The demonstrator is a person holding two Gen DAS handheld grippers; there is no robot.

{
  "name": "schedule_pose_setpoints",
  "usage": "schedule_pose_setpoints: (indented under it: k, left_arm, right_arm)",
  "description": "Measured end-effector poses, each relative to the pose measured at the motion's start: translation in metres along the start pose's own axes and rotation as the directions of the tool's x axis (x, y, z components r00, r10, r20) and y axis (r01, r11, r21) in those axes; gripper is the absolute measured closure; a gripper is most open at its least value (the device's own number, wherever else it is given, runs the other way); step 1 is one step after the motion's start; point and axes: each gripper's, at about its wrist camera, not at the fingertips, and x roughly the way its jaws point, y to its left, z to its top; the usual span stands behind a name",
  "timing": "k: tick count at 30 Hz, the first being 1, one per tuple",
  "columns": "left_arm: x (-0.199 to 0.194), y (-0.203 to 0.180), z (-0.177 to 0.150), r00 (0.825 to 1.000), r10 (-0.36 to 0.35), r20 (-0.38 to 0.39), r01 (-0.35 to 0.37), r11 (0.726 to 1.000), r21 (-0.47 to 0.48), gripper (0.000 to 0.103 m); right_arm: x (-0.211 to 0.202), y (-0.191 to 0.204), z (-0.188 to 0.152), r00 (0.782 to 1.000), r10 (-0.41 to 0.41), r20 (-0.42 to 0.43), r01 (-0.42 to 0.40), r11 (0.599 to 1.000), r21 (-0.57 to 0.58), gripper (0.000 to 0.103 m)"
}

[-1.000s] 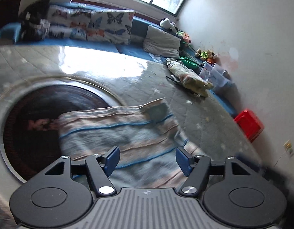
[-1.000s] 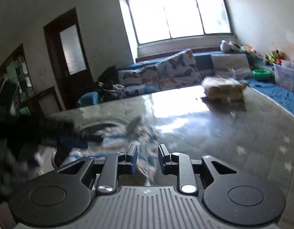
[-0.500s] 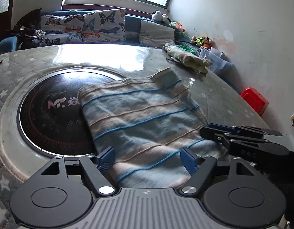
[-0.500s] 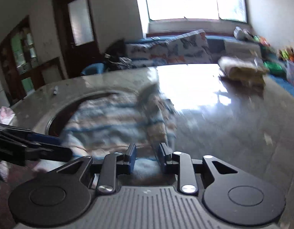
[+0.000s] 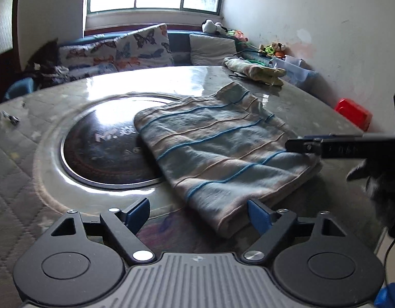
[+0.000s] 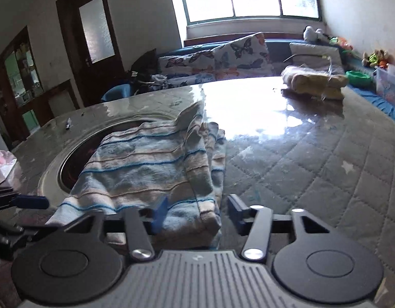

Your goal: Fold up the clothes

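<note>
A striped blue and beige garment (image 5: 215, 151) lies folded flat on the round table, partly over the dark inset disc (image 5: 102, 154). It also shows in the right wrist view (image 6: 151, 169). My left gripper (image 5: 198, 214) is open and empty, just in front of the garment's near corner. My right gripper (image 6: 197, 211) is open, its jaws on either side of the garment's near folded edge without holding it. The right gripper also shows from the side in the left wrist view (image 5: 325, 146), at the garment's right edge.
A folded yellowish pile (image 5: 254, 70) sits at the table's far side, also in the right wrist view (image 6: 313, 82). A sofa with butterfly cushions (image 5: 120, 54) runs behind. A red box (image 5: 354, 114) stands by the right wall. A small dark object (image 5: 10, 119) lies at the table's left.
The right gripper has gone from shut to open and now sits at the garment's near edge. The left gripper has drawn back off the garment. The garment has settled flat.
</note>
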Motion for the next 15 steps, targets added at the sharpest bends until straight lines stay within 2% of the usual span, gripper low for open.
schedule_pose_setpoints:
  k: [7, 12, 13, 15]
  left_arm:
    - [-0.006, -0.009, -0.014, 0.997, 0.063, 0.04, -0.067, 0.994, 0.087, 0.019]
    - [-0.004, -0.004, -0.016, 0.991, 0.125, 0.043, -0.128, 0.989, 0.071, 0.02]
    - [-0.004, -0.002, -0.016, 0.99, 0.137, 0.04, -0.139, 0.989, 0.057, 0.021]
    - [-0.004, 0.004, -0.015, 0.987, 0.155, 0.033, -0.155, 0.988, 0.024, 0.032]
  right_arm:
    - [0.0, -0.001, 0.0, 1.0, -0.022, -0.001, 0.022, 1.0, 0.016, 0.04]
    - [0.003, 0.001, -0.005, 0.999, -0.036, -0.009, 0.036, 0.999, 0.01, 0.039]
    - [0.003, 0.002, -0.006, 0.999, -0.038, -0.012, 0.038, 0.999, 0.009, 0.038]
    - [0.003, 0.004, -0.007, 0.999, -0.036, -0.019, 0.036, 0.999, 0.006, 0.034]
